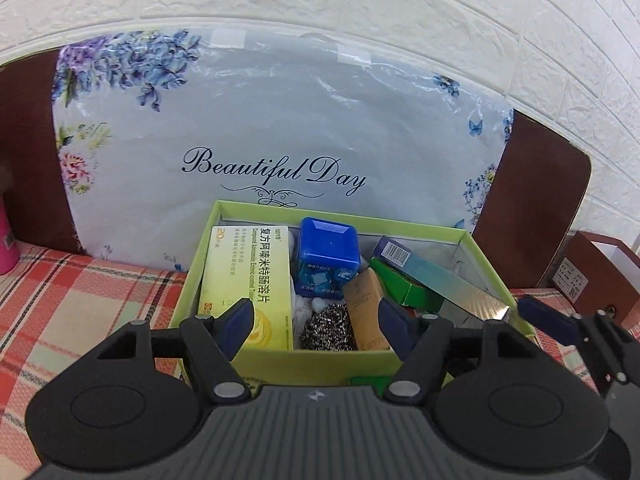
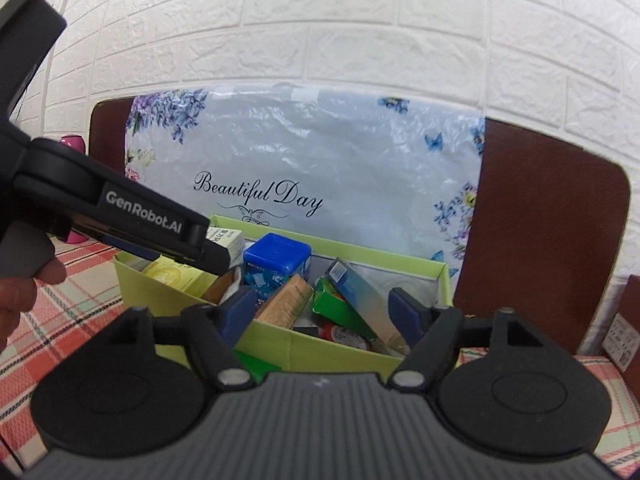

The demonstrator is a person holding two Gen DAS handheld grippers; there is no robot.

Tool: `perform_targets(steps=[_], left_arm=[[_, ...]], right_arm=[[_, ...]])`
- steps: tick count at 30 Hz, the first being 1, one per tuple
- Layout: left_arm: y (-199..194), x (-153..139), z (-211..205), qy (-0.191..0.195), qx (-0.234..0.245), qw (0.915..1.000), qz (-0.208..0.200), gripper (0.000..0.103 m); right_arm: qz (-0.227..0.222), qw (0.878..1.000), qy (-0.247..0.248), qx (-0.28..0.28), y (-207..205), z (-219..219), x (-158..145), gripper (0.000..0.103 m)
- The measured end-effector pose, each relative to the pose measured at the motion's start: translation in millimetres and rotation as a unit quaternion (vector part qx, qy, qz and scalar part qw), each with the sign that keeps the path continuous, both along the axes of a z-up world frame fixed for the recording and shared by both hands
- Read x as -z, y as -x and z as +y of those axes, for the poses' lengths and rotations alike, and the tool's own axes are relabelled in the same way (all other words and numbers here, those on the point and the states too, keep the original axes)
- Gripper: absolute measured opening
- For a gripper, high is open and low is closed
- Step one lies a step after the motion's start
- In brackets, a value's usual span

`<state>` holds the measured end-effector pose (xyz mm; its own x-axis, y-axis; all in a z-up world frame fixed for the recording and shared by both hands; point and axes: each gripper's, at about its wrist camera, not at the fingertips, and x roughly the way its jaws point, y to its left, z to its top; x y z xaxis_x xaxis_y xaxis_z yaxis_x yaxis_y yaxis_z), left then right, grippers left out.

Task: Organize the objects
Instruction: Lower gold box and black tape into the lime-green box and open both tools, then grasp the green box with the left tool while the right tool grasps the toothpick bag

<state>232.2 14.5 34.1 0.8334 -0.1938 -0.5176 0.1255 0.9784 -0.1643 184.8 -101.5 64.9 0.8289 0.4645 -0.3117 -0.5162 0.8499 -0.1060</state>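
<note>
Here: one green box point(image 1: 280, 364) holding one blue cube tub point(image 1: 328, 258), one yellow carton point(image 1: 244, 280); both hand-held grippers gaping, empty.

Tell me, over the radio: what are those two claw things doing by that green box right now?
Left gripper and right gripper: jaws open, holding nothing. Green box full: yellow carton, blue cube tub, steel scourer. Nothing in the way.

Home bedroom: plaid bedsheet point(image 1: 60, 292), floral pillow point(image 1: 280, 120), brown headboard point(image 2: 552, 240), white brick wallpaper point(image 2: 360, 40).
</note>
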Motion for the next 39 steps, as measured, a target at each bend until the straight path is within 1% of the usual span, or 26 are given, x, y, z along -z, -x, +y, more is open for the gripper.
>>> perform_targets(steps=[1, 2, 3, 4, 6, 8, 11, 14, 16, 17, 18, 19, 22, 26, 29, 33, 34, 35, 36, 37, 38, 39], left_arm=[[6, 0, 0, 0.0, 0.0, 1.0, -0.001, 0.073], [11, 2, -1, 0.0, 0.002, 1.0, 0.0, 0.073], [17, 4, -3, 0.0, 0.006, 1.0, 0.001, 0.077], [21, 7, -6, -0.001, 0.012, 0.9999, 0.005, 0.082], [25, 16, -17, -0.013, 0.028, 0.9994, 0.015, 0.082], [26, 27, -32, -0.025, 0.039, 0.9984, 0.031, 0.082], [21, 39, -53, -0.038, 0.059, 0.9969, 0.036, 0.082], [9, 53, -70, -0.078, 0.047, 0.995, 0.04, 0.082], [2, 60, -74, -0.095, 0.038, 0.9938, 0.043, 0.081], [0, 62, -72, -0.092, 0.038, 0.9937, 0.051, 0.077], [0, 64, -67, -0.078, 0.046, 0.9942, 0.058, 0.064], [2, 64, -62, -0.067, 0.051, 0.9946, 0.061, 0.063], [16, 59, -49, -0.067, 0.052, 0.9948, 0.056, 0.063], [39, 57, -29, -0.06, 0.041, 0.9959, 0.053, 0.063], [58, 63, -12, -0.05, 0.03, 0.9964, 0.062, 0.064], [80, 74, 4, -0.039, 0.013, 0.9965, 0.073, 0.065], [84, 78, 6, -0.034, 0.013, 0.996, 0.082, 0.069], [87, 81, 8, -0.032, 0.012, 0.9954, 0.09, 0.07], [90, 85, 9, -0.032, 0.011, 0.9947, 0.097, 0.071], [93, 90, 9, -0.033, 0.011, 0.994, 0.104, 0.071], [97, 93, 10, -0.036, 0.01, 0.9935, 0.107, 0.071], [102, 94, 10, -0.042, 0.009, 0.9942, 0.099, 0.072]], right_arm=[[-0.004, 1.0, 0.001, 0.002, 7, -4, -1, 0.082], [-0.006, 1.0, 0.001, 0.004, 16, -9, -1, 0.084], [-0.004, 1.0, 0.003, 0.007, 22, -13, 1, 0.088], [0.001, 1.0, 0.007, 0.011, 30, -20, 3, 0.091], [0.021, 1.0, 0.015, 0.017, 41, -34, 12, 0.094], [0.05, 0.998, 0.023, 0.021, 53, -46, 23, 0.094], [0.091, 0.995, 0.018, 0.03, 69, -63, 38, 0.094], [0.123, 0.992, 0.0, 0.04, 79, -75, 46, 0.094], [0.133, 0.99, -0.004, 0.041, 83, -79, 49, 0.094], [0.135, 0.99, -0.005, 0.04, 85, -80, 49, 0.094], [0.136, 0.99, -0.004, 0.037, 85, -79, 49, 0.094], [0.134, 0.99, -0.002, 0.033, 85, -78, 48, 0.094], [0.131, 0.991, 0.006, 0.022, 79, -68, 49, 0.096], [0.16, 0.987, 0.005, -0.002, 55, -43, 56, 0.096], [0.169, 0.985, 0.019, -0.018, 36, -23, 63, 0.098], [0.189, 0.982, 0.025, -0.014, 15, -4, 74, 0.102], [0.196, 0.98, 0.033, -0.011, 11, 0, 78, 0.102], [0.195, 0.98, 0.038, -0.009, 11, 1, 79, 0.1], [0.187, 0.982, 0.037, -0.012, 14, 0, 78, 0.084], [0.185, 0.982, 0.037, -0.02, 17, -1, 75, 0.072], [0.185, 0.982, 0.04, -0.021, 22, -3, 74, 0.072], [0.185, 0.981, 0.046, -0.02, 26, -5, 74, 0.071]])
